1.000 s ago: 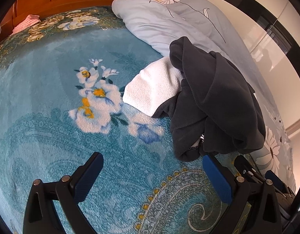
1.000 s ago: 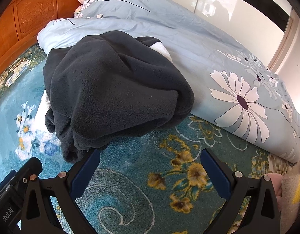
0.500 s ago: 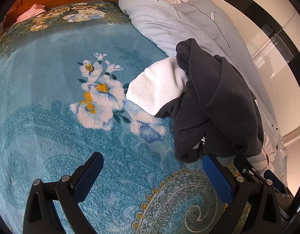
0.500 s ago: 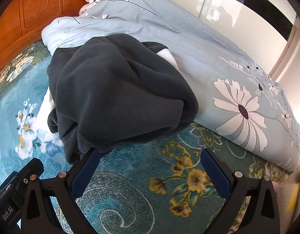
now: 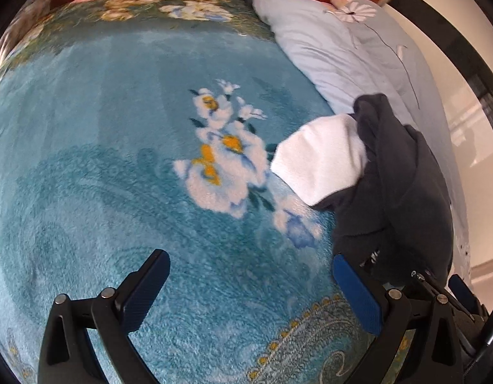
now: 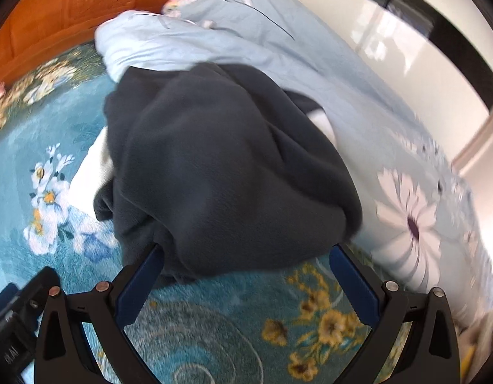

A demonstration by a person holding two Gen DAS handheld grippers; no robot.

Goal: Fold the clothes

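Your right tool [image 6: 245, 276] is spread wide and holds nothing. The dark fleece garment [image 6: 227, 172] lies dead ahead of it at twelve o'clock, heaped on the teal floral blanket [image 6: 214, 326] that covers the bed. In the right wrist view the near hem of the heap reaches down to the tips of both fingers, the left tip appearing to touch the cloth, though blur makes contact hard to confirm.

Your left tool [image 5: 251, 288] is also wide and empty, pointed at bare teal blanket [image 5: 118, 192]. From it, the fleece [image 5: 403, 198] sits off at about two o'clock, just past the right finger, and a white folded cloth [image 5: 320, 160] pokes out from under the fleece at about one o'clock.

The heap's long axis runs roughly from six toward twelve in the right view, away from you and alongside the pale blue duvet [image 6: 358, 96] bunched at its far and right sides.

So the right hand is the nearer one, already lined up on the hem, and it looks best placed to pinch first. The left would need to swing rightward to reach a second edge. Nothing is folded yet; the garment is still a crumpled mound, so it probably needs spreading flat first.
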